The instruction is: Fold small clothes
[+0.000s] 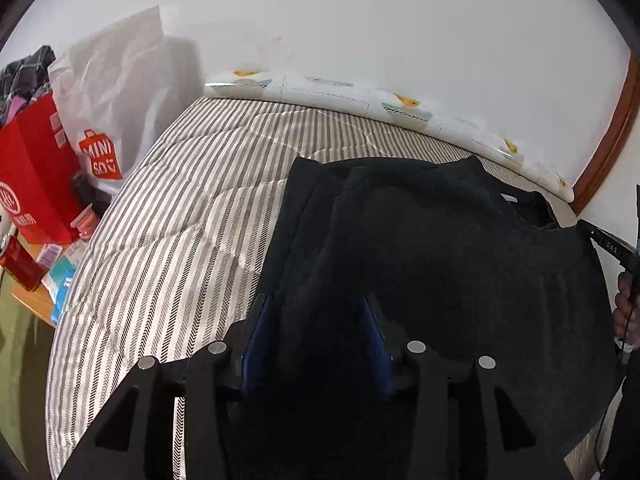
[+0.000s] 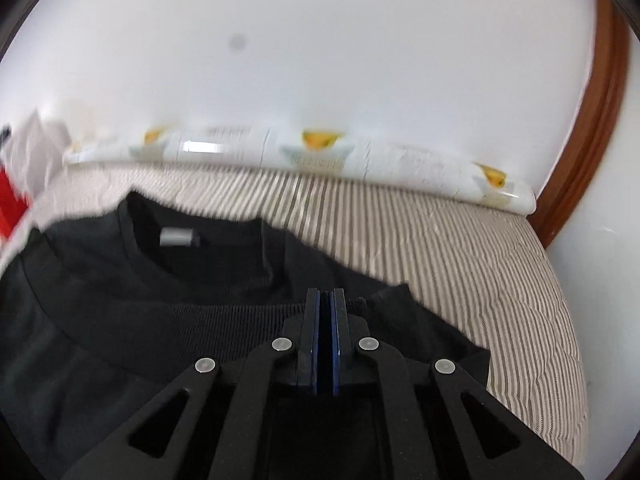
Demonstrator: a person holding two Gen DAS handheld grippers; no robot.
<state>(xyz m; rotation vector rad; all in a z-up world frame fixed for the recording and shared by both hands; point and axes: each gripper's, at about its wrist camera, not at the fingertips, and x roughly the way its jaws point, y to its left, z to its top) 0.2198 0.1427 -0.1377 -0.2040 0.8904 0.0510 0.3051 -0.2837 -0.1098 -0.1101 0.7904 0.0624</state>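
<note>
A black knit sweater lies on a striped bed. In the left wrist view my left gripper has its blue-padded jaws apart, with a raised fold of the sweater between and over them. In the right wrist view the sweater shows its round collar and a grey neck label. My right gripper has its jaws pressed together at the ribbed edge of the sweater; the cloth pinched between them is hard to see. The right wrist view is blurred.
A white padded mat with yellow prints runs along the white wall at the bed's far edge. A red bag and a white Miniso bag stand left of the bed above a wooden side table. A brown wooden frame is at the right.
</note>
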